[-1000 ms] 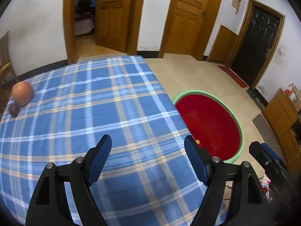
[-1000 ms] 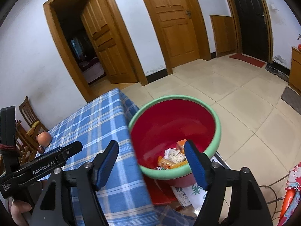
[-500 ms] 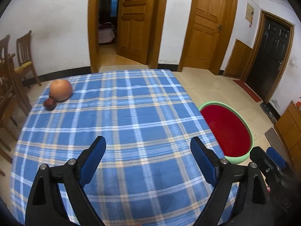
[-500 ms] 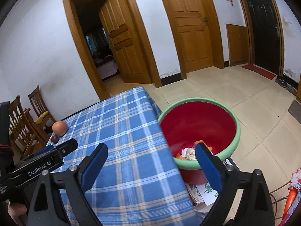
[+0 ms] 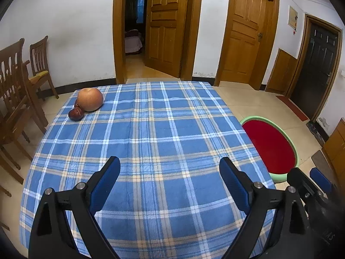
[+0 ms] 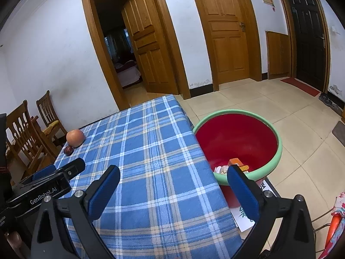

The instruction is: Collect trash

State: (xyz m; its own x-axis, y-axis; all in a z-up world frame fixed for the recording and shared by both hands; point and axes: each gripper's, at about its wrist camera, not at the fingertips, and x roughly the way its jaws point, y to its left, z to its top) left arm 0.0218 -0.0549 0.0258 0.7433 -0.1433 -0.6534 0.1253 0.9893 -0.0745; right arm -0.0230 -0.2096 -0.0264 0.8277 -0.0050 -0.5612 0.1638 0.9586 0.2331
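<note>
A red basin with a green rim stands on the floor by the table's right side, with wrappers and other trash in its bottom. In the left wrist view only the basin's red inner wall shows. My left gripper hovers open over the blue plaid tablecloth, nothing between its fingers. My right gripper hangs over the table's right edge next to the basin; its jaws are opening and hold nothing. An apple and a small dark red fruit lie at the far left corner.
Wooden chairs stand left of the table. A printed sheet lies on the floor under the basin. A wooden cabinet is at the right wall. Tiled floor runs toward the doors behind.
Both grippers have drawn back from the basin toward the table's near side and their jaws have spread wider. More of the table, the apple and the chairs has come into view.
</note>
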